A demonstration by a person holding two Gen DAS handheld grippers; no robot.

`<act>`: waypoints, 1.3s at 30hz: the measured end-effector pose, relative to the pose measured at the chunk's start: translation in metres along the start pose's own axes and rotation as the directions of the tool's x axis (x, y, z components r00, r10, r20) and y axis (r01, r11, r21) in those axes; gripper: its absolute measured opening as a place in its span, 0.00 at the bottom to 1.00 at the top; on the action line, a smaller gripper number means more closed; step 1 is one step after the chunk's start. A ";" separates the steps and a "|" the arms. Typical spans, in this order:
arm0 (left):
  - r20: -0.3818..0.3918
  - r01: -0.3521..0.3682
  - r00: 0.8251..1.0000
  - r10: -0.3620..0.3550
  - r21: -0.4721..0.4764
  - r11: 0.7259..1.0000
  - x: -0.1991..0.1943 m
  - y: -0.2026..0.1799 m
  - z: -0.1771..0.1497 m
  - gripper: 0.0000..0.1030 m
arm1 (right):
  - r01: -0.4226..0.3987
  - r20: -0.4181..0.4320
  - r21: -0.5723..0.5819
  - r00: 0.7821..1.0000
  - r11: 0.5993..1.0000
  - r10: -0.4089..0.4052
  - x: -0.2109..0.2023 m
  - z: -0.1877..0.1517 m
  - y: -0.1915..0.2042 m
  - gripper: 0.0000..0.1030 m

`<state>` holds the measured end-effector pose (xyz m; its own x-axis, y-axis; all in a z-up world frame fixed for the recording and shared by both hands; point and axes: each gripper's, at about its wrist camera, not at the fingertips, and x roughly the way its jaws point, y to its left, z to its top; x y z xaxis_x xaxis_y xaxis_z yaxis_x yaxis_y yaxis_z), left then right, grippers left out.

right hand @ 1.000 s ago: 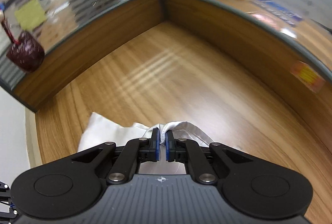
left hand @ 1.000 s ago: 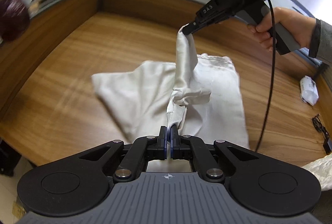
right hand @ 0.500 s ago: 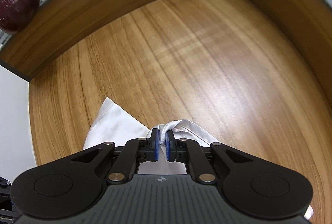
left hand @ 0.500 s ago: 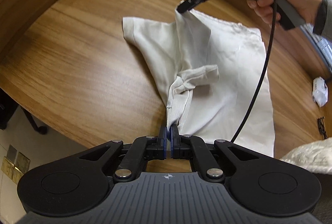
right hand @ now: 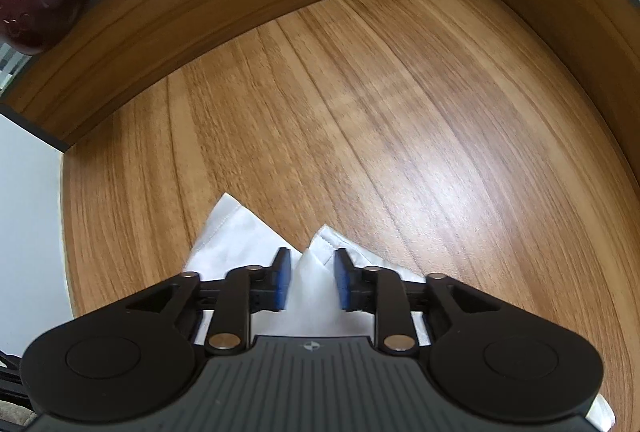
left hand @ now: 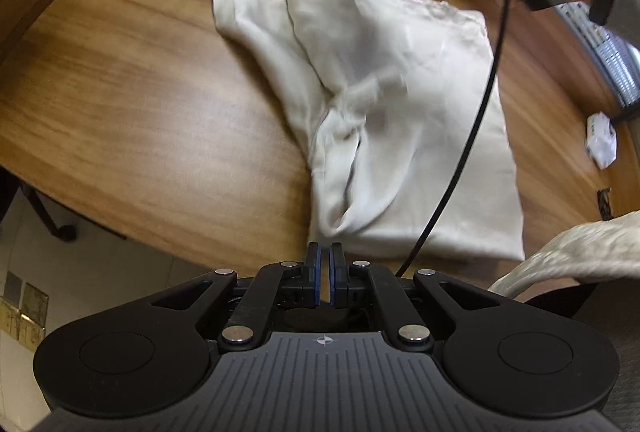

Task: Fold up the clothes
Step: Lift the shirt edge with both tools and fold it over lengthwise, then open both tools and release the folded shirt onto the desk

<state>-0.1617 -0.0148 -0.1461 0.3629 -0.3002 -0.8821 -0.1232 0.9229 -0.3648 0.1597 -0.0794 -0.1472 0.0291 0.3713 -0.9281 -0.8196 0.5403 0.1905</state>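
Left gripper [left hand: 325, 274]: black two-finger tool, blue pads a narrow slit apart, nothing between, jaws just opening. Cream-white fabric garment [left hand: 400, 119]: flat on curved wooden tabletop [left hand: 140, 103], just beyond fingertips, long axis running near to far, slightly leftward. Nearest to near hem: left gripper. Right gripper [right hand: 310, 278]: far end, jaws just opening, pads spread either side of a garment corner, not pressing. Versus earlier frame: both pinches released; raised fold dropped flat onto the garment.
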 end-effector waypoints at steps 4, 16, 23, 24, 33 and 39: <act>0.023 -0.017 1.000 0.016 0.031 0.999 -0.009 0.001 0.000 0.27 | 0.001 0.040 0.022 0.999 1.000 -0.001 -0.018 -0.006 0.001 0.44; 0.118 -0.073 0.991 0.056 0.147 0.986 -0.025 -0.004 0.030 0.36 | 0.041 0.074 0.113 0.996 0.993 -0.049 -0.065 -0.065 0.000 0.54; 0.128 -0.085 0.990 0.060 0.203 0.975 -0.019 -0.019 0.049 0.38 | 0.067 0.066 0.185 0.995 0.980 -0.081 -0.079 -0.111 -0.003 0.55; 0.127 -0.085 0.990 0.060 0.208 0.974 -0.017 -0.021 0.052 0.38 | 0.072 0.065 0.192 0.994 0.979 -0.086 -0.080 -0.117 -0.003 0.55; 0.113 -0.105 0.990 0.079 0.249 0.963 0.006 -0.040 0.075 0.40 | 0.095 0.068 0.235 0.991 0.967 -0.113 -0.100 -0.168 0.004 0.56; 0.099 -0.122 0.990 0.096 0.294 0.948 0.020 -0.047 0.085 0.41 | 0.098 0.068 0.252 0.991 0.963 -0.119 -0.111 -0.189 0.010 0.57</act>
<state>-0.0704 -0.0436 -0.1214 0.4387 -0.1845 -0.8795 0.1103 0.9823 -0.1511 0.0398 -0.2577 -0.1025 0.1651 0.3548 -0.9202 -0.6420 0.7470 0.1729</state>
